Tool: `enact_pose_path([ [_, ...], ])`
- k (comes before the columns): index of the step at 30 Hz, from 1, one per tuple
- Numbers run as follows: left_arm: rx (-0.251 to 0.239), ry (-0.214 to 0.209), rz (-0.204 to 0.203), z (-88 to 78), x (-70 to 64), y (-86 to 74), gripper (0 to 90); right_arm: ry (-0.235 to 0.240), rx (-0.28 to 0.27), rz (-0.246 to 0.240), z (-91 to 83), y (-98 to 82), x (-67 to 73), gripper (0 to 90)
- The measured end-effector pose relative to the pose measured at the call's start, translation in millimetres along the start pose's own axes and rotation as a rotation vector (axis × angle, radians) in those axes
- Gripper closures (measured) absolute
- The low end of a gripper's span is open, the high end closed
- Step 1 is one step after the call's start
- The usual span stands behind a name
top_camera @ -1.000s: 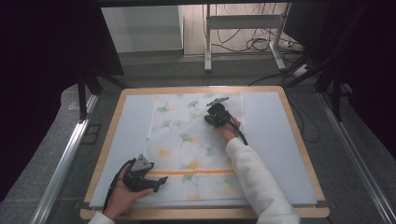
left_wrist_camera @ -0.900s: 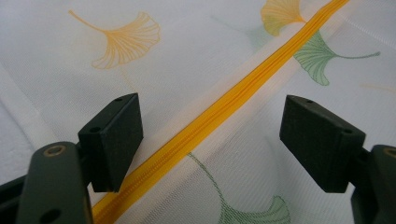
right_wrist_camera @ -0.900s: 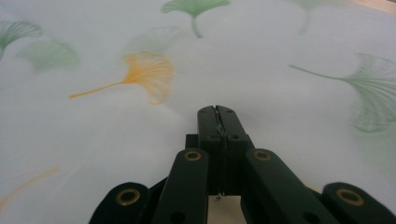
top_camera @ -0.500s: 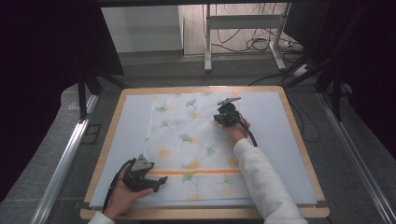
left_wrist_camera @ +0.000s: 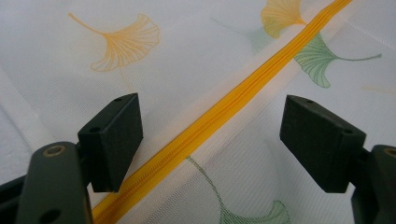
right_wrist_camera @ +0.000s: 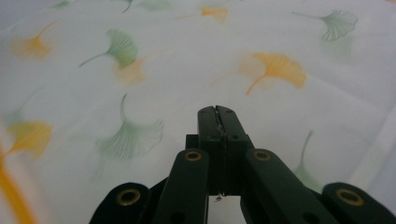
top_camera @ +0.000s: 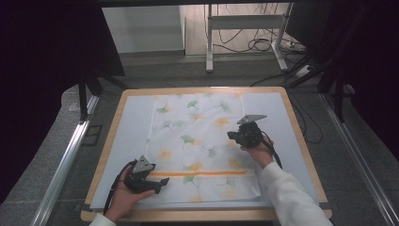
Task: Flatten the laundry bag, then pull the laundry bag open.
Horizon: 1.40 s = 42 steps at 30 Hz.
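One cloth (top_camera: 200,146), white with green and orange ginkgo leaves, lay spread flat over the middle of the table (top_camera: 301,136), reaching from the far edge almost to the near edge. An orange zipper (top_camera: 202,173) ran left to right across its near part.

At the zipper's left end sat the left gripper (top_camera: 157,184), held low over the near left corner of the cloth by the left hand (top_camera: 123,195). Its jaws stood wide open, one on each side of the zipper (left_wrist_camera: 219,119), with nothing gripped; in the left gripper view the zipper ran between the two pads (left_wrist_camera: 116,140), and whether the pads touched the fabric could not be told.

Near the cloth's right edge, about midway between near and far, the right gripper (top_camera: 234,135) was carried above the fabric in the right hand (top_camera: 256,151), pointing left. Its jaws (right_wrist_camera: 218,122) were pressed fully together, and nothing could be seen held between them; below them lay the leaf print (right_wrist_camera: 275,67), slightly blurred.

A white sleeve (top_camera: 291,197) came in from the near right. Beyond the table stood a metal stand (top_camera: 209,37) with cables (top_camera: 256,44) on the floor.
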State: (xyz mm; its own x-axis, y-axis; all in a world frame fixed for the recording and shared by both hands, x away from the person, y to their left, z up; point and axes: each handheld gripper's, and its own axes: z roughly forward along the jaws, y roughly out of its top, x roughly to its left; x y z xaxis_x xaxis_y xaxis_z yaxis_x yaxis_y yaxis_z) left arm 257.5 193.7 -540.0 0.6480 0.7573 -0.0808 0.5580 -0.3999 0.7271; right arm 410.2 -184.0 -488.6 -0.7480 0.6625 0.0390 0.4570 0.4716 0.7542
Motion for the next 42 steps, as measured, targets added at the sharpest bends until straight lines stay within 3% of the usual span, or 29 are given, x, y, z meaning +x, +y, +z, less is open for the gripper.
enact_pose_path([
  [4,-0.007,0.0,-0.012,1.3,-0.8,0.2,20.9,0.023,0.004,-0.023,-31.0,-26.7,12.5,89.3],
  [9,-0.01,0.0,-0.028,1.7,-0.5,1.0,21.0,0.047,0.009,-0.043,-55.9,-48.1,21.0,89.2],
  [14,-0.022,0.004,-0.029,2.0,-1.0,1.2,20.9,0.061,-0.007,-0.018,-75.0,-66.3,24.8,89.2],
  [23,-0.038,-0.004,-0.037,-0.3,-1.1,3.6,23.7,0.059,-0.004,0.021,-92.2,-86.8,28.5,88.9],
  [26,-0.059,0.003,-0.01,-3.2,-5.1,7.8,24.5,0.056,-0.013,0.032,-100.0,-92.0,30.6,89.0],
  [29,-0.1,-0.001,0.043,-7.8,-14.9,17.8,24.6,0.053,-0.018,0.034,-102.6,-94.0,32.2,88.9],
  [32,-0.09,-0.047,0.059,-2.8,-25.8,30.3,23.7,0.049,-0.005,0.028,-103.2,-98.4,37.2,88.3],
  [36,-0.085,-0.066,0.064,4.2,-33.5,40.7,24.8,0.046,0.002,0.008,-103.1,-99.5,43.0,88.0],
  [39,-0.058,-0.096,0.069,9.6,-41.1,55.0,29.5,0.049,0.004,-0.026,-103.6,-99.2,47.7,88.0],
  [42,-0.045,-0.108,0.069,16.7,-49.3,69.6,30.6,0.045,0.014,-0.028,-101.0,-99.5,45.8,88.1],
])
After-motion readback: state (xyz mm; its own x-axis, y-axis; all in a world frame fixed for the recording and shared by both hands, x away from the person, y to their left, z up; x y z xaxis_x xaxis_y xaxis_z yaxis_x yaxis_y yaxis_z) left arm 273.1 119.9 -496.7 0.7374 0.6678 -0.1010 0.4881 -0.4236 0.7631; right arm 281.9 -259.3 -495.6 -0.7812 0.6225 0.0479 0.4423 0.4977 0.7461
